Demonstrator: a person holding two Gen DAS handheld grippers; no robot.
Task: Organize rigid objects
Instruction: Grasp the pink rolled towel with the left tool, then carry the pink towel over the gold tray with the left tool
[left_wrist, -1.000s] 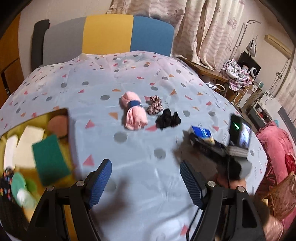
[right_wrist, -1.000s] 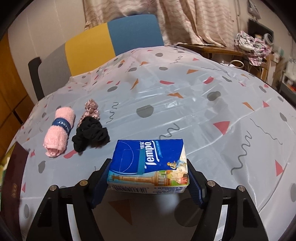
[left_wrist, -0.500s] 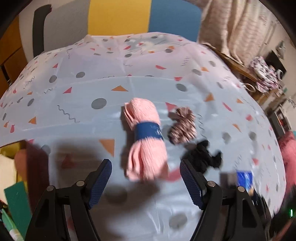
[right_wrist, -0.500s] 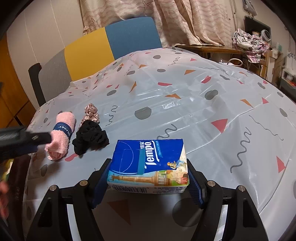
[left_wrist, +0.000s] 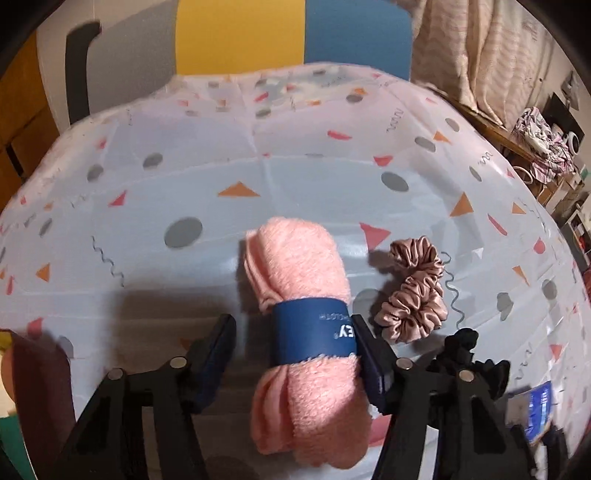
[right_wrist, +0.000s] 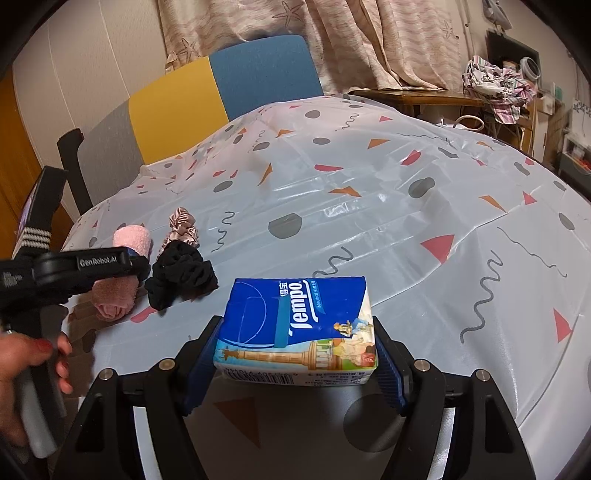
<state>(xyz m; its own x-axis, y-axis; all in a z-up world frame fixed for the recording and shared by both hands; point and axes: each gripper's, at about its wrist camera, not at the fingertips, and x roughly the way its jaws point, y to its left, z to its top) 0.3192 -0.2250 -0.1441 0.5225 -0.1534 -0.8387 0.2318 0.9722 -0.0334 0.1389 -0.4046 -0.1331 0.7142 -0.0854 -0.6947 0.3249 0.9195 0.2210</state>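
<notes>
Within a second the left hand-held gripper (left_wrist: 293, 352) has advanced to straddle the pink towel roll (left_wrist: 306, 332), jaws released, grasp apparently imminent, while the right hand-held gripper (right_wrist: 295, 354) stays clenched on the tissue pack (right_wrist: 297, 330).

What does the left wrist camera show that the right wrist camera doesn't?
Only the left wrist view shows the left gripper open around the pink towel roll, and the roll's blue band.

Only the right wrist view shows the right gripper shut on the Tempo tissue pack, and the person's hand.

Both show the towel roll, pink scrunchie, black scrunchie and patterned tablecloth.
</notes>
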